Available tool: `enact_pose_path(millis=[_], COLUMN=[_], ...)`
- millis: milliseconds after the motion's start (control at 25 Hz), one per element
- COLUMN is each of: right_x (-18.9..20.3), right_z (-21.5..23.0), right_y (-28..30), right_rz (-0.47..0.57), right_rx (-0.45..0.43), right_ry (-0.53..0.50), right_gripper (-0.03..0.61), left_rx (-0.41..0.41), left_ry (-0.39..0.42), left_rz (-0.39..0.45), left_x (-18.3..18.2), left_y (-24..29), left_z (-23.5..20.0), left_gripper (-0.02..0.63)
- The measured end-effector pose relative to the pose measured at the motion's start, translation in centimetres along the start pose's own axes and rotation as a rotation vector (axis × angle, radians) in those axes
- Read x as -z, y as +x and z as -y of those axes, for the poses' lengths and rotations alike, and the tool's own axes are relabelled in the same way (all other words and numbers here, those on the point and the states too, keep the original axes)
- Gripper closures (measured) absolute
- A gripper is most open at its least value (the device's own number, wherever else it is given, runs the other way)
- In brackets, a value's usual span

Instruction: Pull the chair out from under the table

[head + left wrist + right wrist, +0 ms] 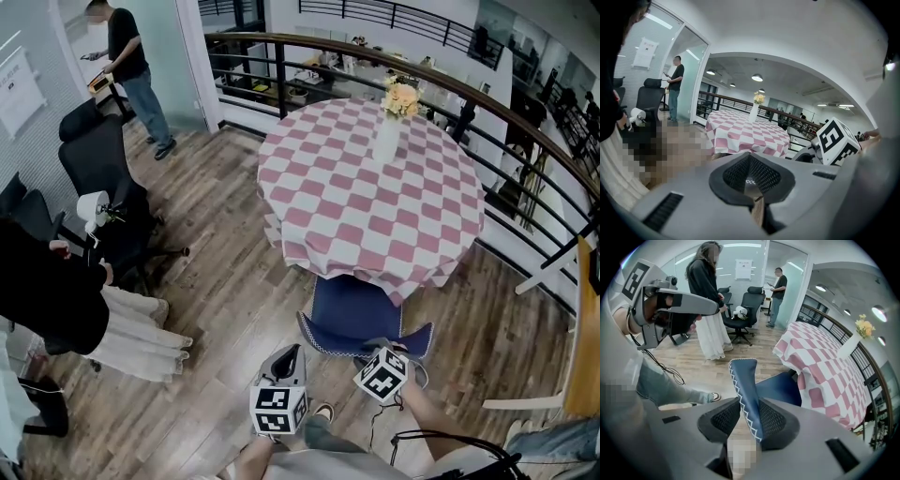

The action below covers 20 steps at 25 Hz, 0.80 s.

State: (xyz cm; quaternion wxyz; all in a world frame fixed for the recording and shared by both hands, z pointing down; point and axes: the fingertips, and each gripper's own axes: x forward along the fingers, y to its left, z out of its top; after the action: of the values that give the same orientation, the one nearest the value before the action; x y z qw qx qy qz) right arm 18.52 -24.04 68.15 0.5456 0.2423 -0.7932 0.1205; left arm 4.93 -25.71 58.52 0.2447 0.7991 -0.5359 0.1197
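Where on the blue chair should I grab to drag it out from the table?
Grip the top edge of the backrest, coming down from the side away from the table: it is thin, upright and clear of the tablecloth. The right tool is clamped there.

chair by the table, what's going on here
A person holds a hand-held gripper in each hand. The right hand-held gripper is clamped on the top edge of the blue chair, on its backrest. The left hand-held gripper is shut, holds nothing and hangs beside the right one. The chair's seat sits partly under the checked table, so it is not yet pulled out.
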Motion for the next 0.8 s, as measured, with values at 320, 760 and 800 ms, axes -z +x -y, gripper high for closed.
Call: enact_pose_path(millis=[320, 760, 800], right_x=[0.5, 1.1, 1.1], right_z=[-1.6, -3.9, -4.1], right_y=[-0.4, -0.7, -0.7], right_rz=[-0.008, -0.018, -0.018], right_rx=[-0.006, -0.007, -0.007], right_ry=[0.01, 0.025, 0.027], right_gripper=[0.446, 0.445, 0.445], left_rx=[0.017, 0.029, 0.03], left_ry=[0.007, 0.016, 0.015], left_rz=[-0.001, -0.007, -0.007], left_x=[0.2, 0.9, 0.9], left_y=[-0.8, -2.6, -2.7], left_z=[0.3, 0.1, 0.1], left_gripper=[0.611, 0.611, 0.611])
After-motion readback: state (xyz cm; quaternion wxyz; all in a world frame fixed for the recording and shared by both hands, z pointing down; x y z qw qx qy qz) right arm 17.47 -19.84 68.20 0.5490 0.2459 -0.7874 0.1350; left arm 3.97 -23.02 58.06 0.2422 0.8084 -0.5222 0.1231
